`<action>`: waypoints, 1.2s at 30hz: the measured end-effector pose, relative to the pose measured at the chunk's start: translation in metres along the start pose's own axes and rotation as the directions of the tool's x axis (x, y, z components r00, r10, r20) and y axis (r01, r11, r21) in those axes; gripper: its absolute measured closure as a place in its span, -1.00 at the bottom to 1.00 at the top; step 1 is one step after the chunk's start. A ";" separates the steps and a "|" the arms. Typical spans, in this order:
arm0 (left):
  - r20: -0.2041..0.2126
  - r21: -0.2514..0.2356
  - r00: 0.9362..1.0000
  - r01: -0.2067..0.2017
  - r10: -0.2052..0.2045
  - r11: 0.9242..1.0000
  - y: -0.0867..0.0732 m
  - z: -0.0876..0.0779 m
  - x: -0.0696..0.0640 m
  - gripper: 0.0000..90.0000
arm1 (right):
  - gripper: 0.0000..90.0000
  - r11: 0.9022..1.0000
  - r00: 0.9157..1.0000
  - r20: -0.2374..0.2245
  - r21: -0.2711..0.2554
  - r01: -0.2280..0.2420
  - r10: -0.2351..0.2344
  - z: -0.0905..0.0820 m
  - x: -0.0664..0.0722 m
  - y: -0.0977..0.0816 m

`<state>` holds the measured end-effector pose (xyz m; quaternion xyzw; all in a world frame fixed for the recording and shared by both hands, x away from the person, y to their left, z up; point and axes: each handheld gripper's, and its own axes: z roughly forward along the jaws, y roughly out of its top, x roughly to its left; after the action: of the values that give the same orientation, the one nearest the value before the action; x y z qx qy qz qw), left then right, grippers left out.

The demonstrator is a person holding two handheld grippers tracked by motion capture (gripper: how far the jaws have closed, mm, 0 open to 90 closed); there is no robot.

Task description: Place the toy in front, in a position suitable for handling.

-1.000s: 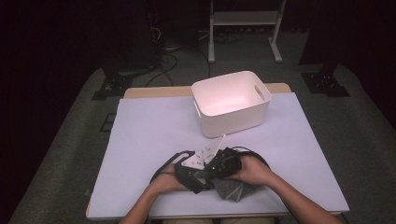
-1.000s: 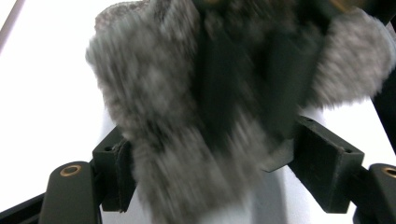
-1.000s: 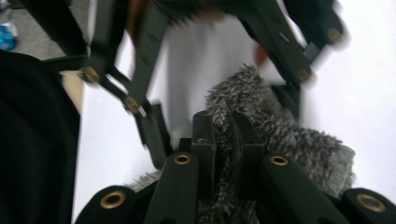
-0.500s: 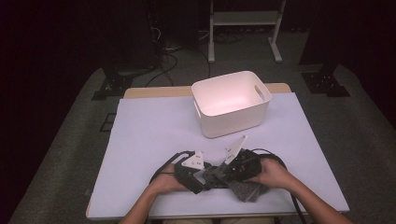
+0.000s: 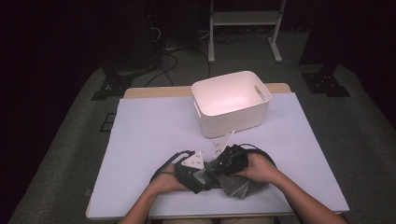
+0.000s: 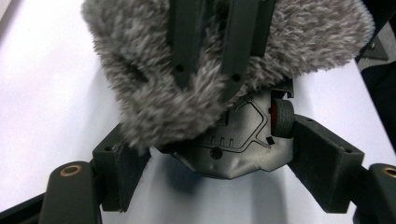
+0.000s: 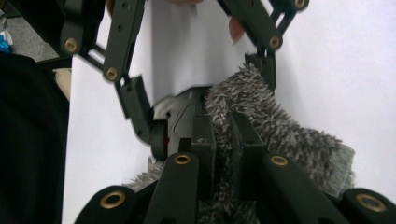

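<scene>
- Near table edge at 6 o'clock of the white plastic bin (image 5: 232,103): small grey plastic toy car with a red wheel hub (image 6: 233,140), underside up, clamped across its body by the left gripper (image 6: 219,161), jaws spread wide around it, pads against both flanks.
- Draped over the car: fluffy grey microfibre cloth (image 7: 275,121), pinched in a fold by the right gripper (image 7: 229,140), jaws pressed nearly together.
- Seen from above: both grippers meeting nose to nose, left gripper (image 5: 194,170) at 9 o'clock of the right gripper (image 5: 229,161), cloth (image 5: 243,184) bunched beneath on the pale lilac table cover (image 5: 149,135).
- Car: likely light, rigid, smooth-shelled, apt to slip; best taken across the flanks, clear of the wheels.
- Cloth: soft, limp, grippy; any bunched fold good for a hold.
- Writing: moulded ribs and outlines on the underside, no readable brand or label.
</scene>
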<state>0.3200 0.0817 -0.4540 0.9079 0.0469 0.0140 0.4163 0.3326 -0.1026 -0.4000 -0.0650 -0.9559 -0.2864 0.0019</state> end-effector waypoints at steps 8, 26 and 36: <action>-0.012 0.000 1.000 -0.011 0.011 1.000 0.000 0.000 0.000 -0.47 | 0.80 0.999 0.998 0.039 0.001 -0.045 0.045 -0.019 -0.004 -0.028; -0.015 0.016 1.000 -0.020 0.020 1.000 0.000 0.000 0.000 -0.47 | 0.79 0.982 0.977 0.104 -0.051 -0.180 0.185 -0.064 0.007 -0.097; -0.016 0.019 1.000 -0.026 0.027 0.999 0.000 -0.001 -0.001 -0.47 | 0.79 0.993 0.991 0.070 -0.044 -0.109 0.112 -0.040 0.001 -0.062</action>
<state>0.3192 0.0821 -0.4532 0.9122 0.0382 0.0263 0.4071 0.3224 -0.1761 -0.4007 -0.1283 -0.9444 -0.3023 -0.0179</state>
